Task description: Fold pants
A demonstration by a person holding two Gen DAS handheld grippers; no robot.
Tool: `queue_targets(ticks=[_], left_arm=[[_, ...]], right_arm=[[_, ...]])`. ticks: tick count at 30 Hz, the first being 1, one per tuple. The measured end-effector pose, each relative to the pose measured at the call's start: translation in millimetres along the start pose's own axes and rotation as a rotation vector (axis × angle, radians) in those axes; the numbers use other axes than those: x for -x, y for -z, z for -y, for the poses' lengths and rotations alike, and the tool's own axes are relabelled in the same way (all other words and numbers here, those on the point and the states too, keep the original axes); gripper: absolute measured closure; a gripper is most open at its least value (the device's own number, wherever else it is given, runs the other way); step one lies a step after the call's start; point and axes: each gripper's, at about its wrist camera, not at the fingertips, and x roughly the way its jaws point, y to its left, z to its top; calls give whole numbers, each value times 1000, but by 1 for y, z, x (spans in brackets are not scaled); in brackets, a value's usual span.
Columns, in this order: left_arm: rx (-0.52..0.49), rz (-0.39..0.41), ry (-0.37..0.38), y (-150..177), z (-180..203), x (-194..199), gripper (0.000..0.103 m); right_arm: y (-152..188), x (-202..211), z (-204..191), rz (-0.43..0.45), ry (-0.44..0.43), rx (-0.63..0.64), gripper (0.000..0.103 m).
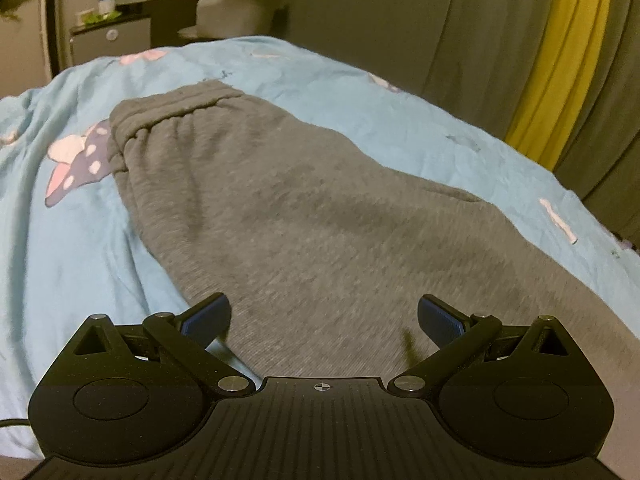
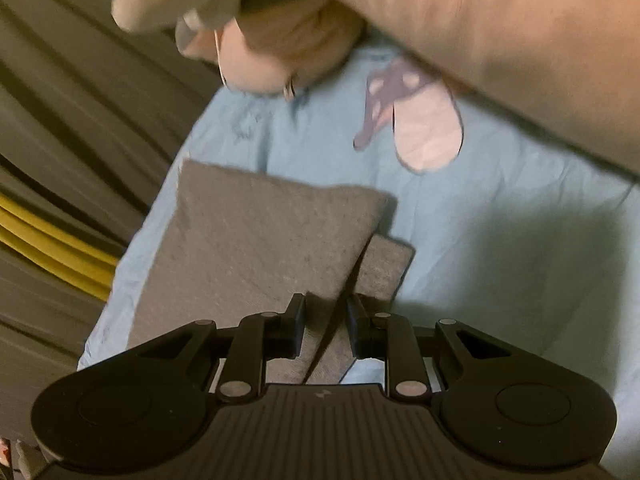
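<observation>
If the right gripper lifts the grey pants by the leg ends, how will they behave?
The pants would likely droop: they lie limp and creased on the bedsheet. The thick fleece probably grips the right gripper pads well. The two leg ends already sit offset, so the layers may slide apart.

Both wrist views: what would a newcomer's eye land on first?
The grey pants dominate, spread across the light blue bedsheet, waistband at the far end. In the right wrist view the right gripper has narrow jaws around the leg cuffs. The left gripper hangs wide open over the fabric.
</observation>
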Motion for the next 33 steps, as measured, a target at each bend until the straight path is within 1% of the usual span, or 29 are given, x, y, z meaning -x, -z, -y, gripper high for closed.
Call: queue_targets(ticks=[2, 3, 4, 7, 9, 10, 11, 13, 15, 17, 18, 20, 21, 23, 24, 25, 27, 28, 31, 33], left_arm=[[-4, -1, 0, 0, 1, -1, 0], [-4, -2, 0, 1, 1, -1, 0], [-2, -3, 0, 0, 0, -1, 0], [7, 0, 1, 0, -1, -1, 0], [8, -2, 1, 0, -2, -1, 0], [6, -3, -1, 0, -2, -1, 0], [3, -5, -2, 0, -1, -2, 0], [-6, -7, -4, 0, 0, -3, 0], [-11, -11, -8, 0, 1, -3, 0], [-12, -12, -8, 0, 1, -4, 0], [-13, -12, -6, 0, 1, -4, 0], [-16, -14, -5, 1, 2, -4, 0], [-19, -17, -5, 0, 2, -5, 0], [-23, -22, -6, 0, 3, -6, 0], [-24, -26, -5, 0, 4, -7, 0], [-24, -31, -5, 0, 4, -8, 0], [-19, -37, -6, 0, 3, -10, 0], [-15, -39, -6, -1, 3, -10, 0], [6, -31, 3, -1, -1, -9, 0], [28, -21, 12, -3, -5, -8, 0]], right_arm=[[-1, -3, -1, 5, -27, -8, 86], [-2, -3, -4, 3, -32, 0, 99], [-2, -1, -7, 18, -29, 13, 99], [0, 14, -14, 72, -71, 37, 99], [1, 24, -14, 94, -86, 11, 99], [1, 25, -11, 88, -75, -10, 99], [1, 22, -9, 75, -42, -10, 99], [2, 9, -5, 43, 102, 14, 100], [-1, 3, -1, 25, 116, -2, 100], [-2, 8, -6, 52, 132, 28, 100], [-1, 11, -9, 68, 118, 44, 99], [0, 17, -7, 91, 112, 37, 98], [-1, 19, -4, 104, 133, 20, 97], [-3, 21, 3, 107, 169, -14, 90], [-3, 20, 5, 102, 171, -32, 70], [-3, 21, 8, 92, 163, -50, 48], [-5, 16, 11, 58, 113, -59, 35], [-4, 15, 9, 48, 95, -51, 35], [-1, 8, 0, 33, 105, 2, 33], [1, 6, -4, 39, 108, 22, 33]])
